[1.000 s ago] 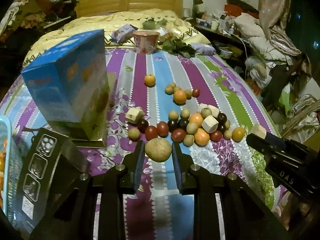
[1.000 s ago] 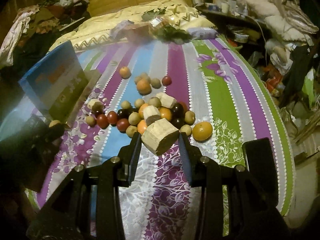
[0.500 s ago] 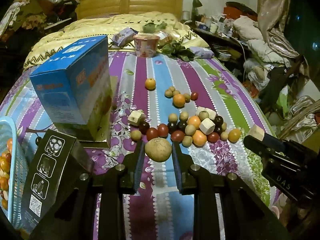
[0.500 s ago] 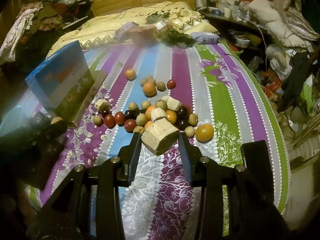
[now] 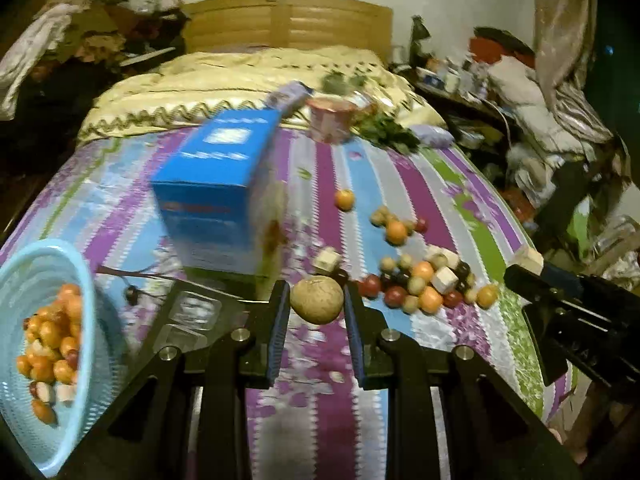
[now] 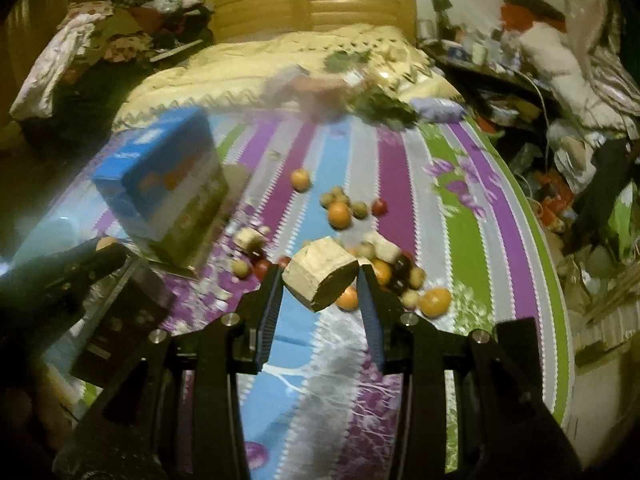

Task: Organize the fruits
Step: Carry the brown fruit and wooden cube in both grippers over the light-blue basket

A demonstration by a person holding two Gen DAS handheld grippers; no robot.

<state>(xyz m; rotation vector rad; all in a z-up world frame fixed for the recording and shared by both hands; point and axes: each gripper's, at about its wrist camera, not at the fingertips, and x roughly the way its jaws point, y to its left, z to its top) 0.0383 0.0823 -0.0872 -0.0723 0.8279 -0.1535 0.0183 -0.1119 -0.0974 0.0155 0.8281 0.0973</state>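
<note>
While your left claw (image 5: 317,300) grips a round brown fruit (image 5: 316,299) and your right claw (image 6: 320,280) clamps a pale cut chunk (image 6: 320,273), you look mid-carry. Next, I judge, swing both left to the blue basket (image 5: 24,264) at the bed's edge, clearing the blue box (image 5: 216,184); loose fruits (image 5: 424,284) lie ahead.
</note>
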